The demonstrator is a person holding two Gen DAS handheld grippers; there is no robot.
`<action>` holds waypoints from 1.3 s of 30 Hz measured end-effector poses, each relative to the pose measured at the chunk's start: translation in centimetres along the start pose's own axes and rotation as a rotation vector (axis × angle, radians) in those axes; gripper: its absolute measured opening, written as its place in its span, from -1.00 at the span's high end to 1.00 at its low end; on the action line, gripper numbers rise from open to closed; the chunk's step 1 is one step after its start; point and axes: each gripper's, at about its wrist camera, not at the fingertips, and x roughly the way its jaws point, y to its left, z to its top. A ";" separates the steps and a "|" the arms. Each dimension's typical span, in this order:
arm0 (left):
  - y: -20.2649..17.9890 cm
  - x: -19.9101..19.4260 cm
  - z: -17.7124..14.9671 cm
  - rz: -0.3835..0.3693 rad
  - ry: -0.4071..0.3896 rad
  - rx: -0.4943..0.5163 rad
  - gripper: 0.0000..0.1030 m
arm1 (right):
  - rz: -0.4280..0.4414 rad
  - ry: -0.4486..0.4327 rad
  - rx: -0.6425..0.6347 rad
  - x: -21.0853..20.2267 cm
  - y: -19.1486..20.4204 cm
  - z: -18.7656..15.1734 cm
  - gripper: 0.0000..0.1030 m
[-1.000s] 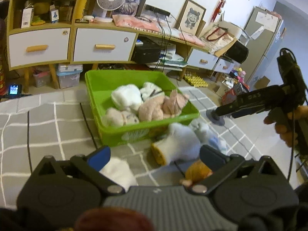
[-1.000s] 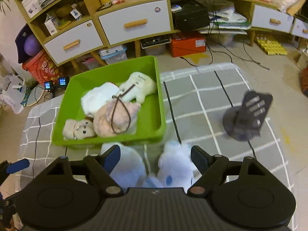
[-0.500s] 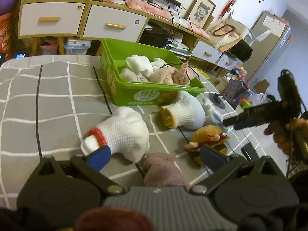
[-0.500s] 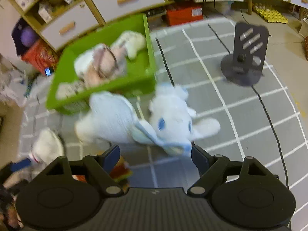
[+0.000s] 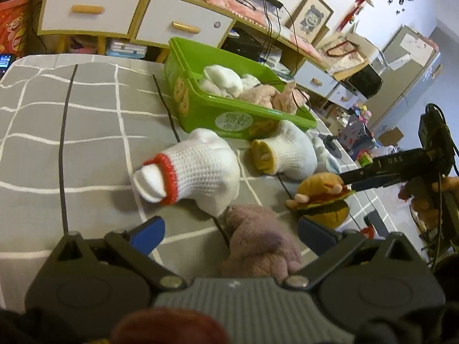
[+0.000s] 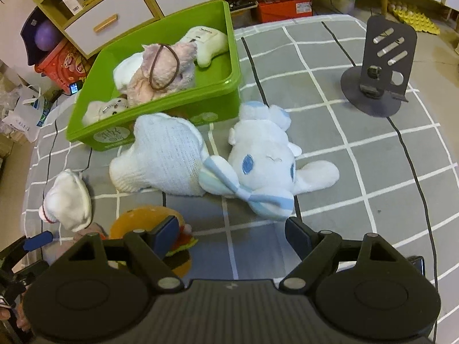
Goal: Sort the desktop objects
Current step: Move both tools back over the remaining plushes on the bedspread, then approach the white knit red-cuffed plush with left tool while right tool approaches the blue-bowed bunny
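A green bin (image 5: 200, 109) (image 6: 226, 86) on the grey checked cloth holds several plush toys. In front of it lie a white knit glove with a red cuff (image 5: 195, 169) (image 6: 68, 200), a white knit glove with a yellow cuff (image 5: 287, 152) (image 6: 166, 154), a white and blue plush (image 6: 266, 160), a burger plush (image 5: 321, 197) (image 6: 149, 223) and a mauve plush (image 5: 258, 243). My left gripper (image 5: 229, 232) is open, with the mauve plush between its fingers. My right gripper (image 6: 229, 232) is open and empty above the cloth, just short of the white and blue plush.
A black phone stand (image 6: 378, 66) is on the cloth at the right. Cabinets with white drawers (image 5: 86, 11) and floor clutter line the far side. The cloth's edge (image 6: 34, 154) runs along the left.
Both grippers have pulled back and lowered from the bin. The mauve plush now lies between the left fingers. The right view has steadied over the white and blue plush.
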 end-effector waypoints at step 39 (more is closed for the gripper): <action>2.1 2.1 2.9 0.141 -0.116 0.027 -0.98 | -0.069 -0.062 0.090 3.9 -2.0 3.0 -0.69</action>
